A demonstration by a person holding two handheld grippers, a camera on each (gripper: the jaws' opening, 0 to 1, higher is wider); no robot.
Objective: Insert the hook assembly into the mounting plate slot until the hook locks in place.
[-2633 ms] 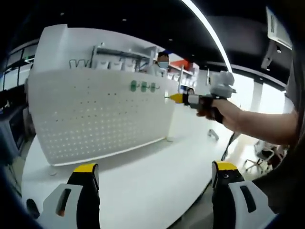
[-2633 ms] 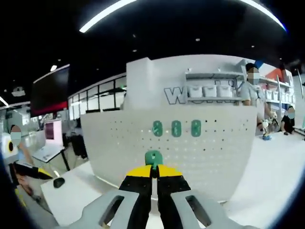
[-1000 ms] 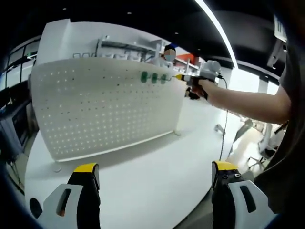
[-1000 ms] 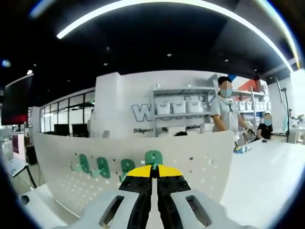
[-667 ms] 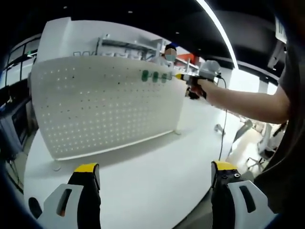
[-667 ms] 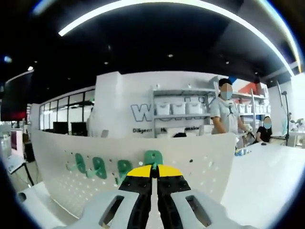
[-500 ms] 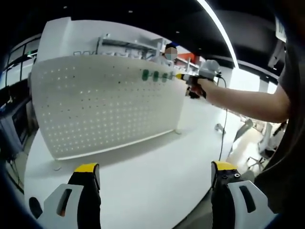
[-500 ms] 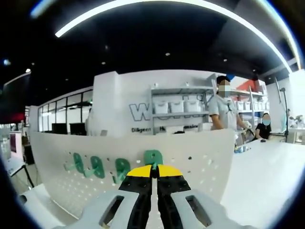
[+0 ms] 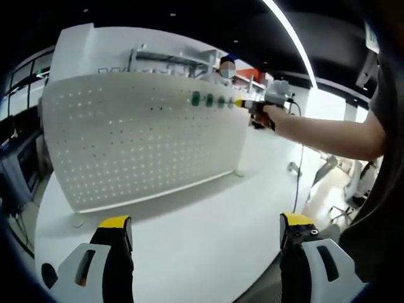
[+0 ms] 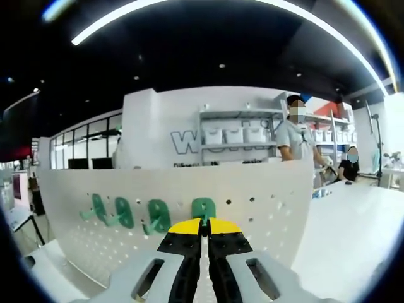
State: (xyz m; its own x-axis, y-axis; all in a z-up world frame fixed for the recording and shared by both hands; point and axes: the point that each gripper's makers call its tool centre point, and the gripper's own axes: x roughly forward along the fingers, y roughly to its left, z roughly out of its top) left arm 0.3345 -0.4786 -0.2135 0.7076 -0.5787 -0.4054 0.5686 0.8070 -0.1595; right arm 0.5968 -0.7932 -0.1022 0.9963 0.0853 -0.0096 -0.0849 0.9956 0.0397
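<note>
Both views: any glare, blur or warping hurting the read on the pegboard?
Left gripper view: fisheye bows the pegboard, blown-out window at right, hooks small but sharp. Right gripper view: ceiling light strip flares, held hook and pegboard holes stay readable, edges soft.

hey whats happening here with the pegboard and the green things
A person's right gripper is shut on a green hook and holds it up against the white pegboard, beside three green hooks already hanging in a row. The left gripper is open above the white table, holding nothing.
</note>
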